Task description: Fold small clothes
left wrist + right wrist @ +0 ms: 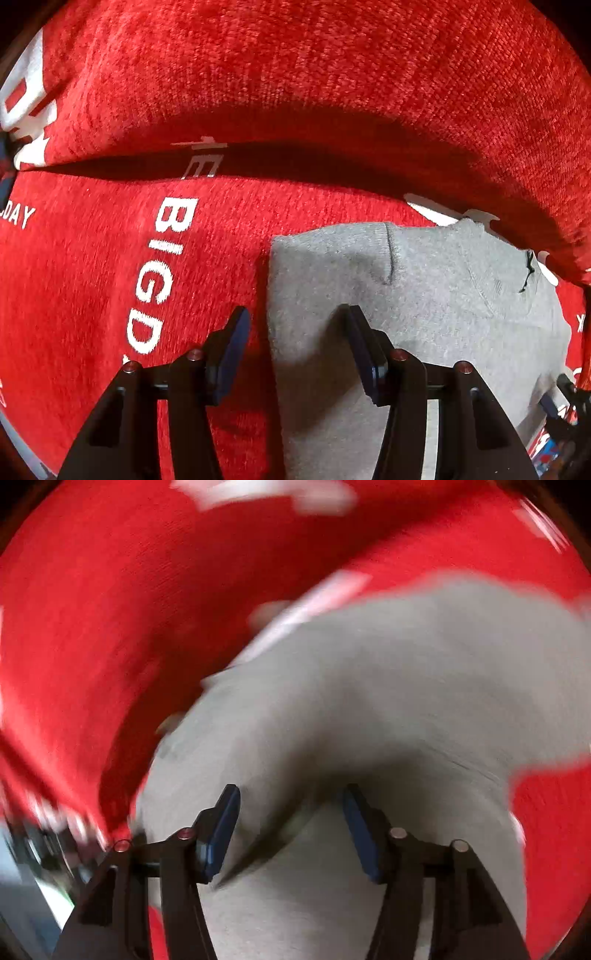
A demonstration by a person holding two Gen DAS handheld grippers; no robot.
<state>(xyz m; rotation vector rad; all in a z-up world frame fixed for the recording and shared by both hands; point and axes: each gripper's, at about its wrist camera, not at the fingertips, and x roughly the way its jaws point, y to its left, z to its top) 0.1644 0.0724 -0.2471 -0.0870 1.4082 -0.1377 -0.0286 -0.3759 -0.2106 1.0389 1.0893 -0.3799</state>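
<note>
A small grey knit garment [424, 288] lies flat on a red cloth with white lettering [92, 277]. My left gripper [295, 317] is open just above the garment's left edge: its right finger is over the grey fabric, its left finger over the red cloth. In the blurred right wrist view the same grey garment [369, 701] fills the centre. My right gripper [291, 794] is open over it, and a raised fold of grey fabric sits between the fingers.
The red cloth [92, 627] covers the whole surface and rises in a fold [332, 92] behind the garment, casting a dark shadow. Part of the other gripper [569, 402] shows at the right edge of the left wrist view.
</note>
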